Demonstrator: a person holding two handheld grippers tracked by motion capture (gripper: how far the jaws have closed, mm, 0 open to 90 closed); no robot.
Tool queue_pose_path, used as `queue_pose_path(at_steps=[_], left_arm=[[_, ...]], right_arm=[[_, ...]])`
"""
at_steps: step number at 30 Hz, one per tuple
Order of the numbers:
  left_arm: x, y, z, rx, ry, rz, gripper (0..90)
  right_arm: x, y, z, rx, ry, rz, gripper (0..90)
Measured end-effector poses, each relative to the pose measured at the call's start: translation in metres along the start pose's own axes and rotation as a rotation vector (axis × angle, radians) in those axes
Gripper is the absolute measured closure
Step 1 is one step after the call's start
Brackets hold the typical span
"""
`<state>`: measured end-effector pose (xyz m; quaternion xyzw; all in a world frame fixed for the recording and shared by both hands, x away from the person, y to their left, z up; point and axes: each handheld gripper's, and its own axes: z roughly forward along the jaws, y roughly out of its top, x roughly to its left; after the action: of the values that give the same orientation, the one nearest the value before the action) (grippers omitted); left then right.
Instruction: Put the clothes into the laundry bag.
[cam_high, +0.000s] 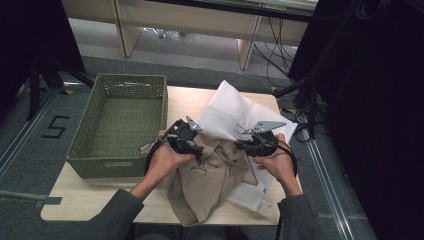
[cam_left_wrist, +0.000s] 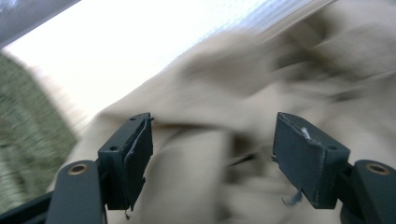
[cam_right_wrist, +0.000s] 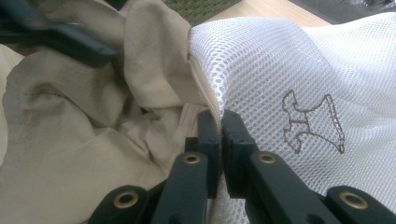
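A beige garment lies crumpled on the table, partly inside a white mesh bag. My right gripper is shut on the bag's rim; in the right gripper view its jaws pinch the mesh edge right where the beige garment enters. My left gripper hovers over the cloth's left side. In the blurred left gripper view its jaws stand wide open, nothing between them, with the beige garment beyond.
A green woven basket stands on the left half of the wooden table, with nothing in it. The mesh bag carries a small outlined emblem. Dark stands and cables flank the table's right side.
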<state>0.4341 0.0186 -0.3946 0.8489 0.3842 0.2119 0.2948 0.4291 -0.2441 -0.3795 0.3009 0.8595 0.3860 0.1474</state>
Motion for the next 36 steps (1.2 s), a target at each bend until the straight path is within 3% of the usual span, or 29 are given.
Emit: queue_pose_path(at_steps=[2,4,5,6,8,11,14,16,19,20,21,25,27,29,32,34,36], left_arm=[[0.008,0.000,0.012,0.028,0.020,-0.006,27.4],[0.010,0.000,0.020,0.069,0.026,0.030,32.9],[0.010,-0.001,0.024,0.096,-0.006,0.035,43.2],[0.008,-0.003,0.026,0.109,-0.042,0.025,59.2],[0.001,-0.004,0.027,0.119,-0.069,0.035,72.3],[-0.017,-0.007,0.017,0.098,-0.192,0.034,82.7],[-0.042,-0.012,0.004,0.063,-0.305,0.050,83.1],[-0.052,-0.016,0.003,0.062,-0.346,0.083,79.1],[-0.063,-0.025,0.010,0.083,-0.436,0.023,62.2],[-0.068,-0.029,0.013,0.113,-0.438,0.018,53.3],[-0.070,-0.031,0.014,0.112,-0.424,0.023,40.1],[-0.087,-0.042,0.016,0.135,-0.412,0.092,19.2],[-0.093,-0.045,0.016,0.135,-0.393,0.127,14.9],[-0.098,-0.049,0.020,0.142,-0.385,0.138,13.6],[-0.102,-0.057,0.035,0.174,-0.336,0.191,17.0],[-0.104,-0.061,0.044,0.180,-0.289,0.240,30.3],[-0.105,-0.059,0.046,0.166,-0.260,0.251,46.7]], right_arm=[[0.000,0.000,0.000,0.001,0.001,0.000,88.2],[0.000,-0.001,0.001,0.001,0.003,-0.004,88.2],[0.000,0.000,0.001,0.002,0.005,-0.004,88.2],[-0.001,0.000,0.002,0.002,0.006,-0.004,88.2],[0.000,-0.001,0.002,0.005,0.004,-0.005,88.2],[-0.001,-0.001,0.001,0.002,0.003,-0.002,88.2],[-0.001,-0.001,0.001,0.003,0.005,-0.007,88.2],[0.000,0.000,0.001,0.004,0.004,-0.001,88.2],[0.002,0.000,0.002,0.007,0.005,-0.012,88.2],[0.002,0.000,0.001,0.008,0.003,-0.009,88.2],[0.002,0.000,0.001,0.006,0.006,-0.010,88.2],[0.002,0.000,0.002,0.010,0.007,-0.010,88.2],[0.001,0.000,0.003,0.009,0.008,-0.009,88.2],[0.001,-0.001,0.003,0.011,0.008,-0.010,88.2],[0.002,0.000,0.003,0.013,0.004,-0.008,88.2],[0.003,0.000,0.003,0.012,0.008,-0.014,88.2],[0.004,0.000,0.003,0.013,0.009,-0.015,88.2]])
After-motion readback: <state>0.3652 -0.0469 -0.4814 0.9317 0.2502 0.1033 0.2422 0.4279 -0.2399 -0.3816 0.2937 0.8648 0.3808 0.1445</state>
